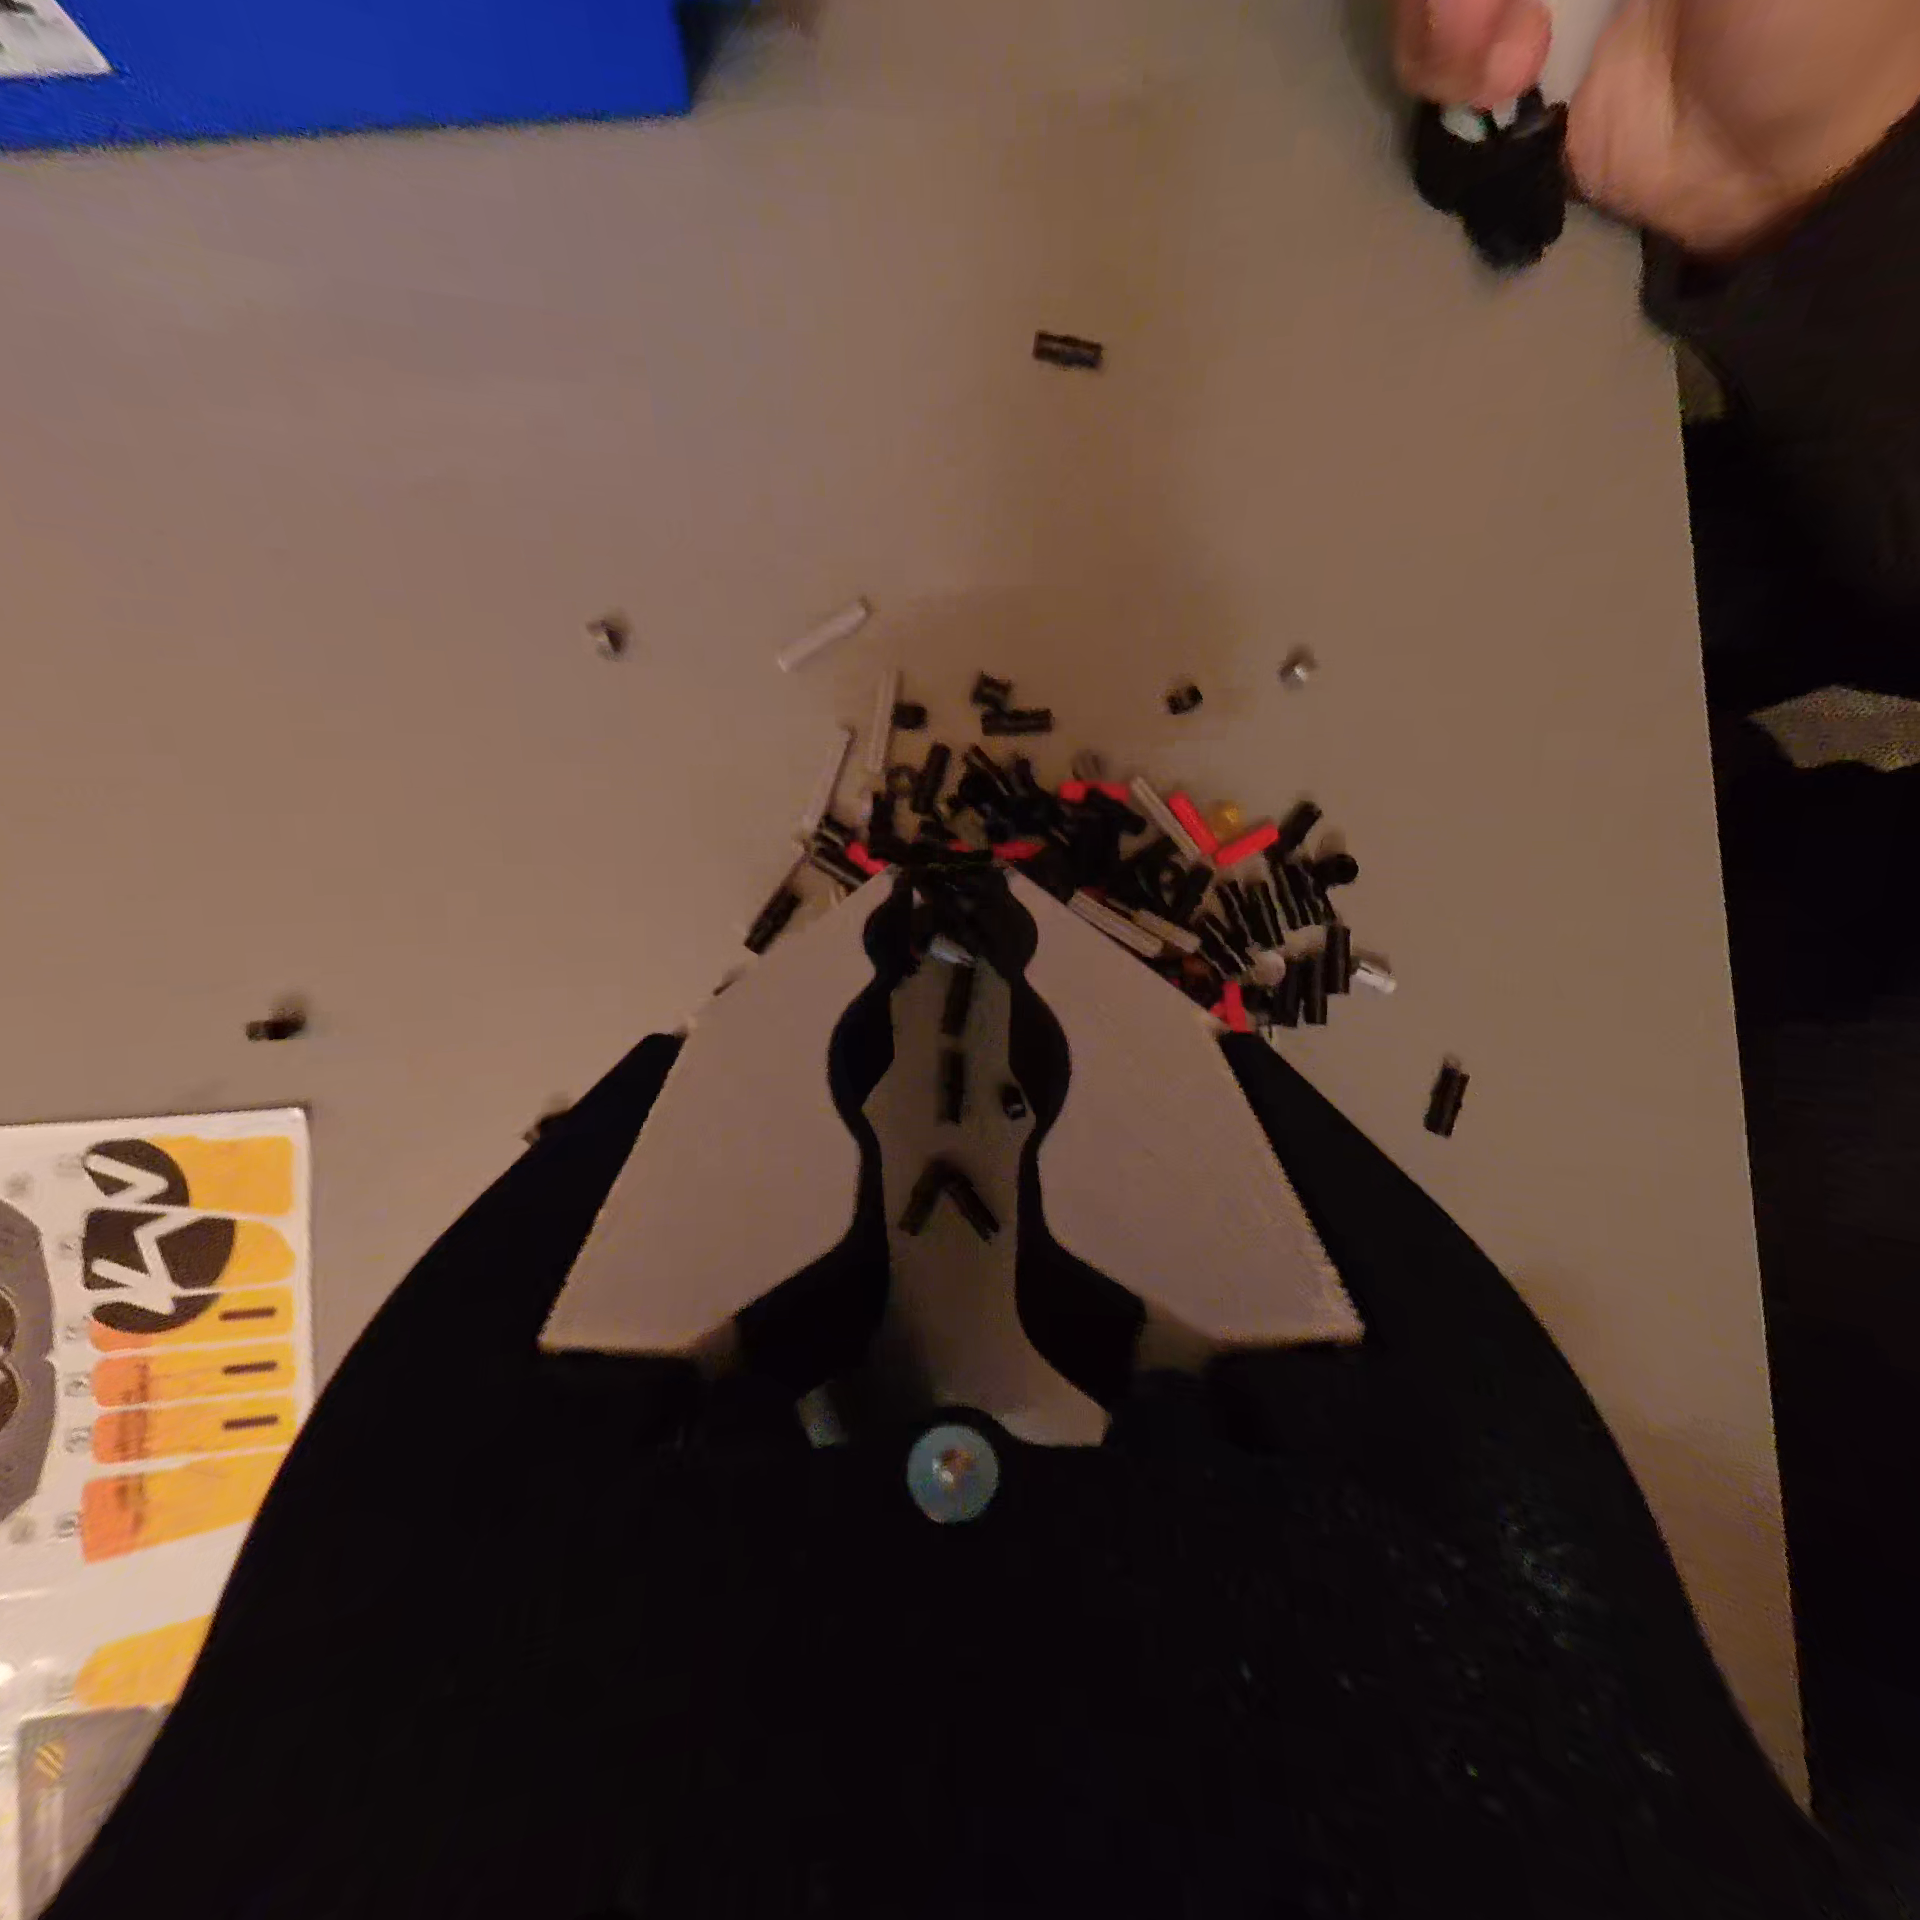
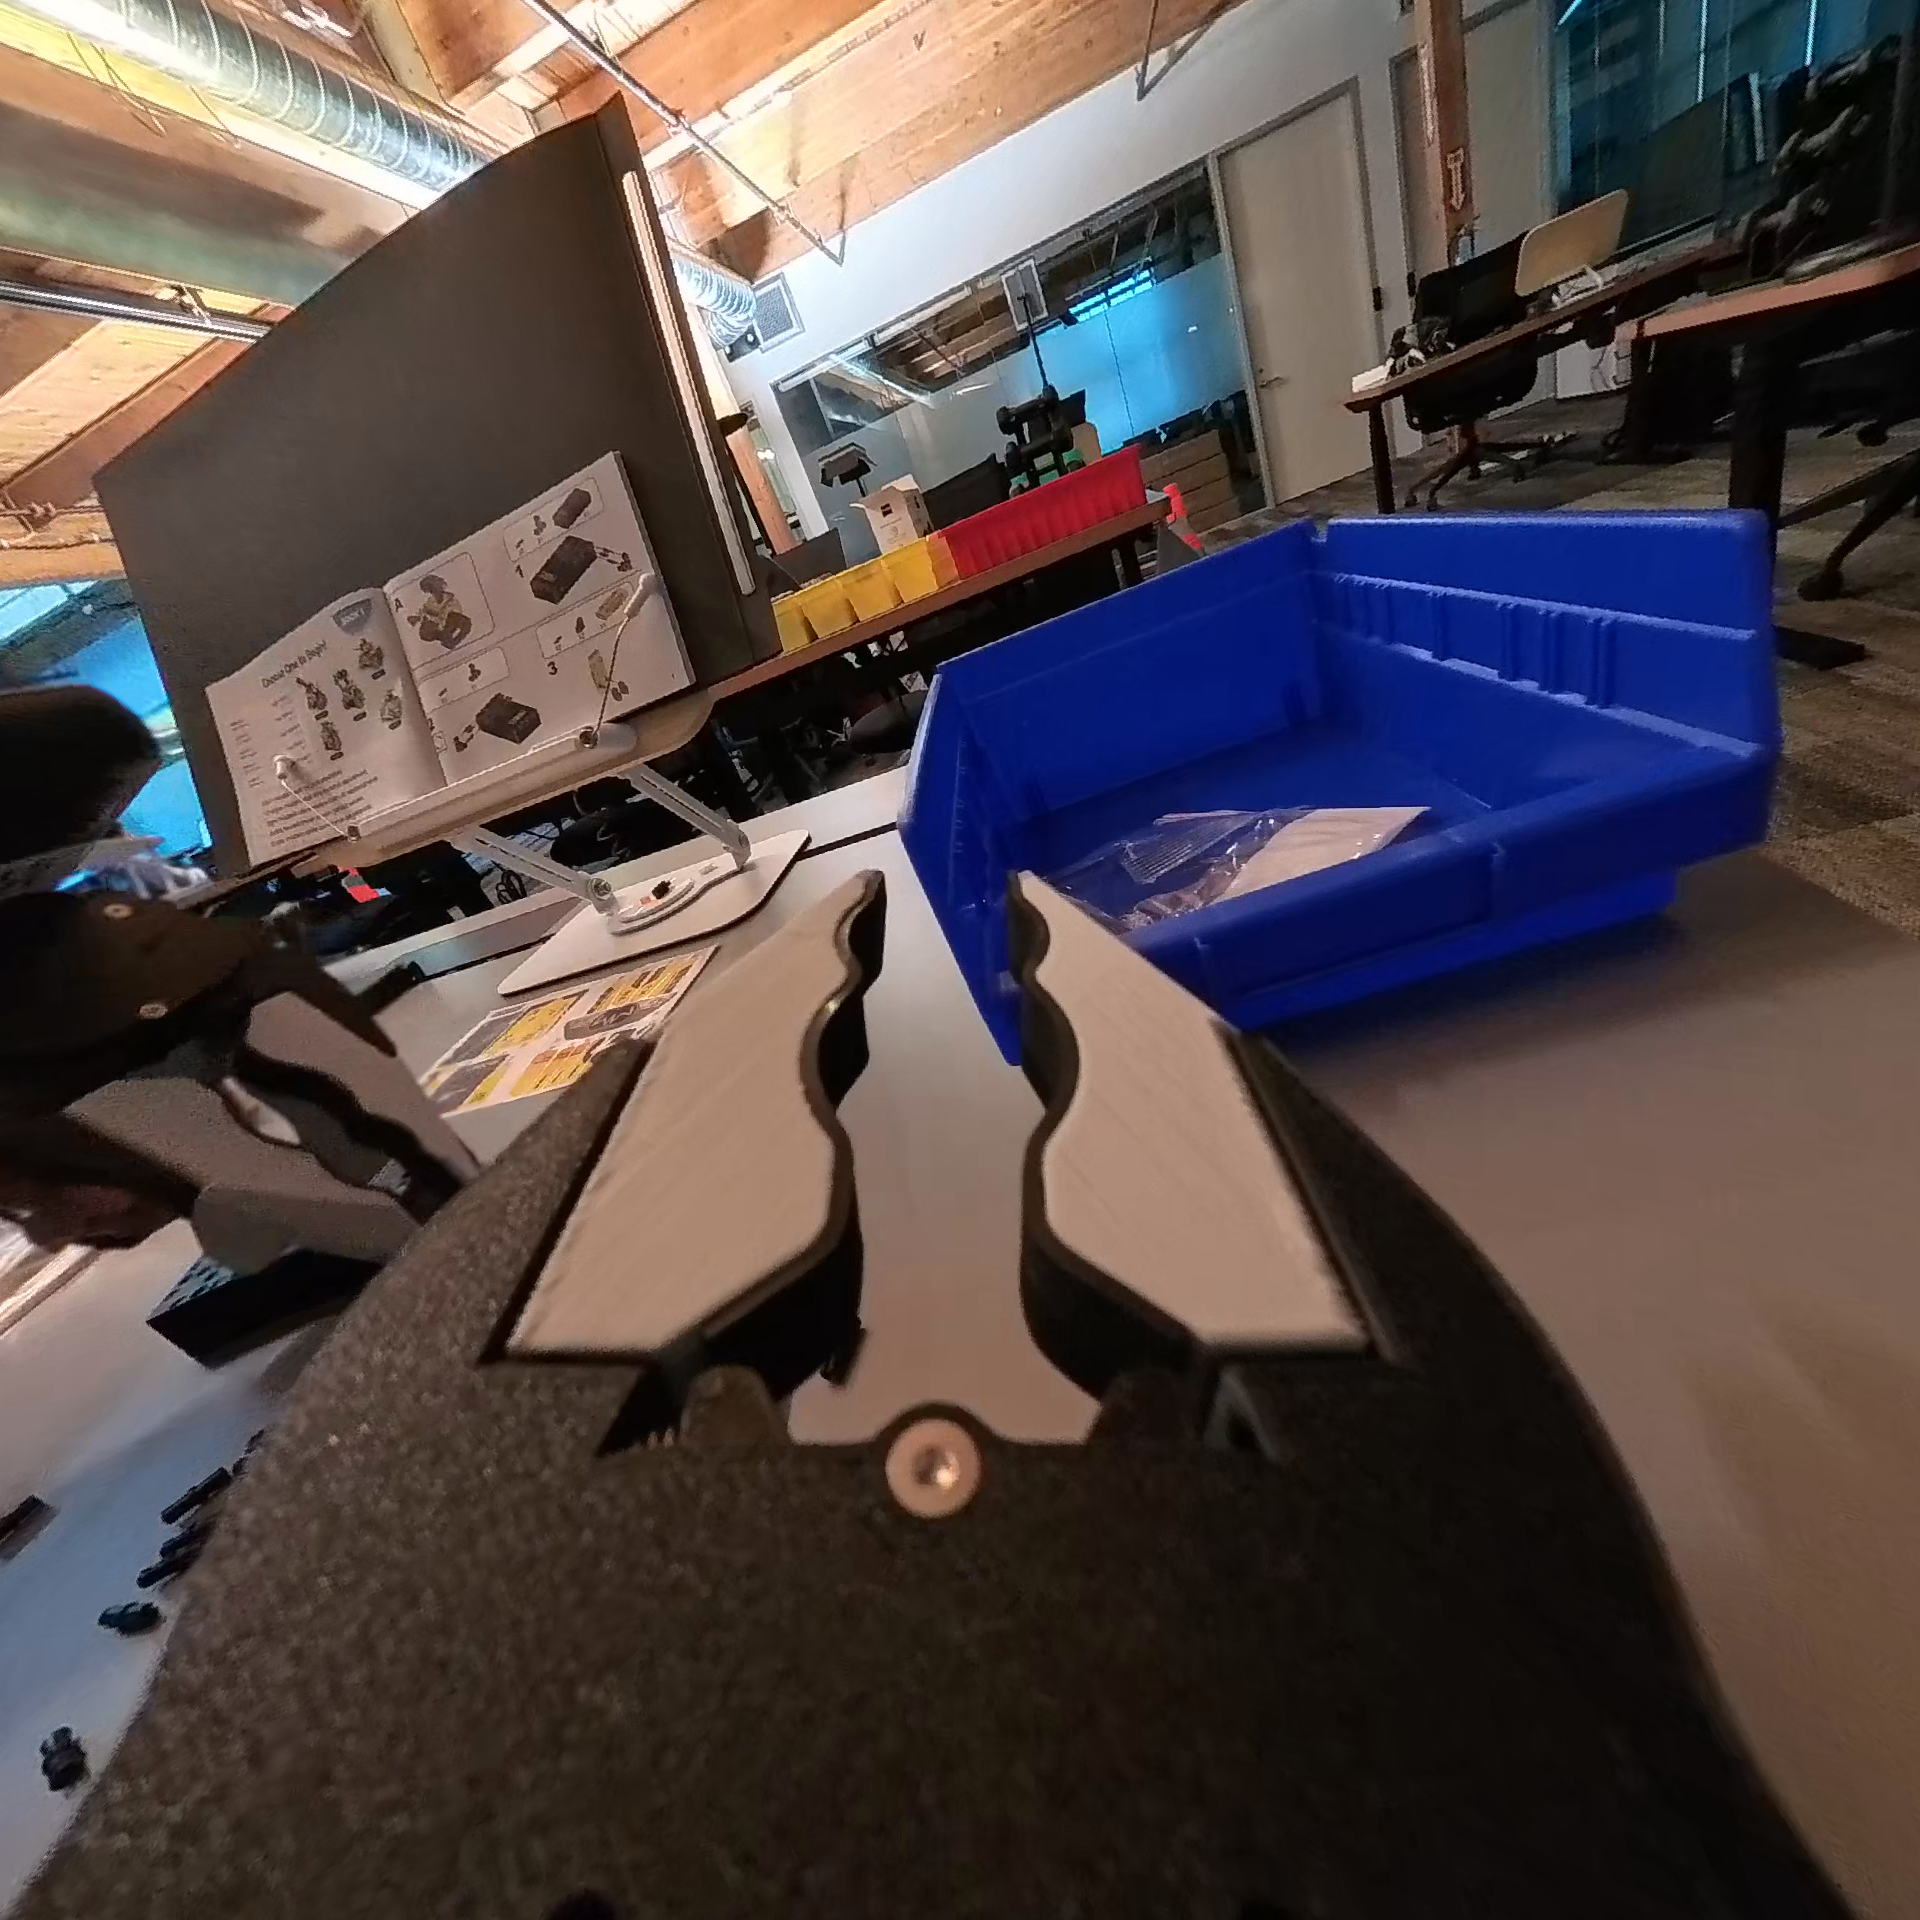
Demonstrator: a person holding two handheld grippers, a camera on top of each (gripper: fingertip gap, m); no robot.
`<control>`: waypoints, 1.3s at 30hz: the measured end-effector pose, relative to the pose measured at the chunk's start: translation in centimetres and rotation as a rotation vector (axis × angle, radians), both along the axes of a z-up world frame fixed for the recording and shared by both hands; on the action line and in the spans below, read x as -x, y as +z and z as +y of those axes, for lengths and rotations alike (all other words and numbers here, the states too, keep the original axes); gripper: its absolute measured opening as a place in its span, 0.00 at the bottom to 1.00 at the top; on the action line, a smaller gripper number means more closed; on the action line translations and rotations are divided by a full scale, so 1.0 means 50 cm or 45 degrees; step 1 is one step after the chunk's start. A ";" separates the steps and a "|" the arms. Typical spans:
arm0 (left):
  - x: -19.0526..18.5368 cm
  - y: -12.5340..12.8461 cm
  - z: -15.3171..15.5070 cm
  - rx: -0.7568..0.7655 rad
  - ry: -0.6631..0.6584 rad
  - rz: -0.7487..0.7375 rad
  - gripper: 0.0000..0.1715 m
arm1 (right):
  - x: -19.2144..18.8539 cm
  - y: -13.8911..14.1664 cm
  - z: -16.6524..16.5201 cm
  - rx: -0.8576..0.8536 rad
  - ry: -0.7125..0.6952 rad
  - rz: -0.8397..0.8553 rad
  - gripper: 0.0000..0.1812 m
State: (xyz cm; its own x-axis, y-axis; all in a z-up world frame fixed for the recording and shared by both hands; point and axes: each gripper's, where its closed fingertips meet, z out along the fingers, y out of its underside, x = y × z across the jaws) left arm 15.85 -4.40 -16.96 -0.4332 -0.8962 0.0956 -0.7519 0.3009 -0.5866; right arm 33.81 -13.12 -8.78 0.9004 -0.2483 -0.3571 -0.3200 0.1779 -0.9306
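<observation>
Left gripper (image 1: 951, 899) nearly closed, tips dug into pile of small black, red and grey pins (image 1: 1122, 873) on grey table (image 1: 416, 520); grasp unclear. Right gripper (image 2: 945, 914) spread, empty, just before blue bin (image 2: 1351, 727).

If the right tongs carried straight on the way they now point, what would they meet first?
Probably the blue bin: the open right tongs point at its near left corner over bare tabletop, though depth is unclear.

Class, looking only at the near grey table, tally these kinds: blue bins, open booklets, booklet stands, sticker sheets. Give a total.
Blue bin: 1
Open booklet: 1
Booklet stand: 1
Sticker sheet: 1
Total: 4
</observation>
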 end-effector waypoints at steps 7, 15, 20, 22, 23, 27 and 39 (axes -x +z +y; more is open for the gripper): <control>0.019 -0.019 -0.003 0.012 0.060 0.019 0.09 | 0.001 -0.003 0.004 0.018 0.005 0.000 0.13; 0.039 0.027 0.011 0.010 0.179 -0.094 0.10 | 0.003 -0.001 0.003 0.012 0.007 -0.012 0.13; 0.080 0.060 0.011 0.088 0.296 -0.139 0.12 | 0.004 -0.001 0.004 0.015 0.008 -0.014 0.13; 0.107 0.071 -0.011 0.113 0.306 -0.161 0.14 | 0.004 -0.001 0.004 0.014 0.009 -0.016 0.13; 0.120 0.075 -0.024 0.110 0.302 -0.181 0.15 | 0.005 0.000 0.004 0.014 0.011 -0.019 0.13; 0.178 0.054 -0.073 0.064 0.301 -0.183 0.15 | 0.025 0.006 0.007 0.009 0.054 -0.071 0.13; 0.243 -0.042 -0.133 0.060 0.317 0.007 0.15 | 0.545 -0.211 -0.030 0.877 1.399 -0.767 0.00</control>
